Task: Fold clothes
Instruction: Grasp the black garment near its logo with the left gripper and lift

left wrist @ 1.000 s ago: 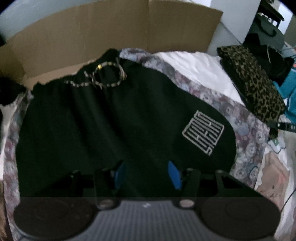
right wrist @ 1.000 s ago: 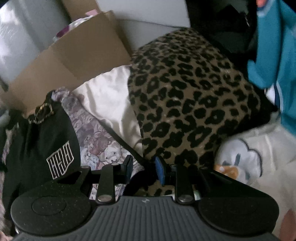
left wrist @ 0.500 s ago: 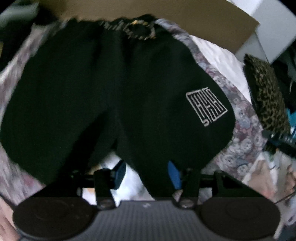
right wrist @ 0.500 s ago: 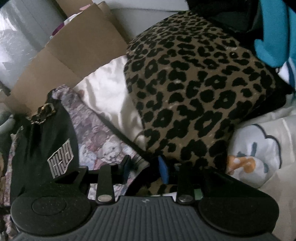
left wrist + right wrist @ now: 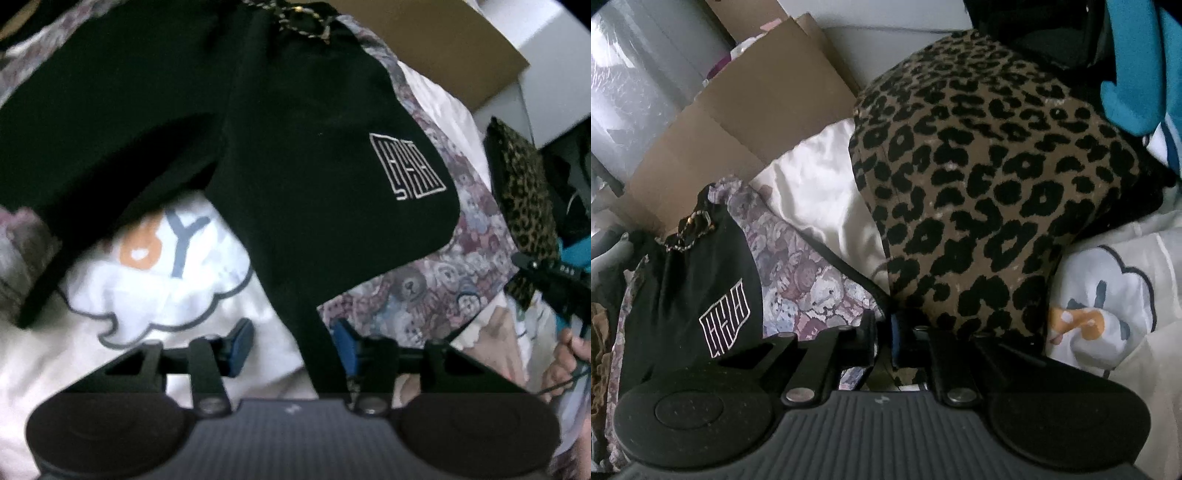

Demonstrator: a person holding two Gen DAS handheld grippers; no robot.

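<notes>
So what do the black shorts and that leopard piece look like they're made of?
Black shorts: matte, soft knit, probably cotton jersey, going by the limp drape and stitched white logo. Leopard garment: looks fuzzy and napped, perhaps fleece or velour; fibre uncertain.

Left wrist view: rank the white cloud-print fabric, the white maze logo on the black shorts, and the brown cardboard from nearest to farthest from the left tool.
1. White cloud-print fabric, just ahead, left.
2. White maze logo, on the black shorts, right of centre.
3. Brown cardboard, far, top right.
</notes>
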